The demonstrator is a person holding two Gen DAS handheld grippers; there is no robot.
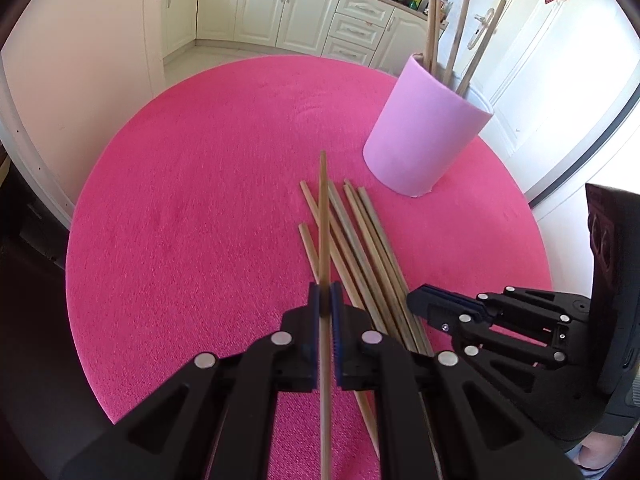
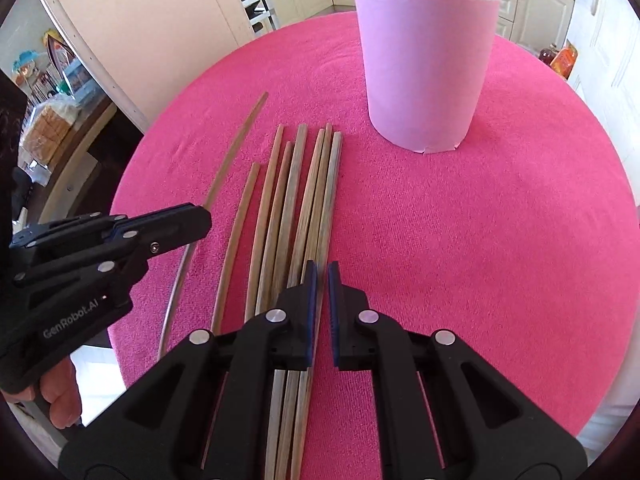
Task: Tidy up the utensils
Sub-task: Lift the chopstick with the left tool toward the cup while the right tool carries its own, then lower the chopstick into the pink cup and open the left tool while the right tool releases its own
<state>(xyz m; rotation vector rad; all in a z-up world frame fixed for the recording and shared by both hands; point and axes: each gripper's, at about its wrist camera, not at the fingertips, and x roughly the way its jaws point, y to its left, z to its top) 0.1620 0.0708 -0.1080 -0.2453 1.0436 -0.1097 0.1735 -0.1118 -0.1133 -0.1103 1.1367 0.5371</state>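
My left gripper (image 1: pixel 325 294) is shut on one wooden chopstick (image 1: pixel 322 208), which points away over the pink tablecloth (image 1: pixel 180 200). Several more chopsticks (image 1: pixel 360 248) lie in a loose pile just right of it. A pink cylindrical holder (image 1: pixel 424 132) with several chopsticks standing in it is behind the pile. In the right wrist view my right gripper (image 2: pixel 323 276) hovers over the near end of the pile (image 2: pixel 296 200), jaws shut with nothing between them. The left gripper (image 2: pixel 202 220) shows at the left with its chopstick (image 2: pixel 236 148) slanting across it. The holder (image 2: pixel 424 68) stands ahead.
The round table's edge (image 2: pixel 624 208) curves close on the right and on the left (image 1: pixel 76 220). Cream kitchen cabinets (image 1: pixel 280 8) and a white door (image 1: pixel 560 60) lie beyond. A person's hand (image 2: pixel 60 396) holds the left gripper's handle. Cluttered shelves (image 2: pixel 48 120) stand at the left.
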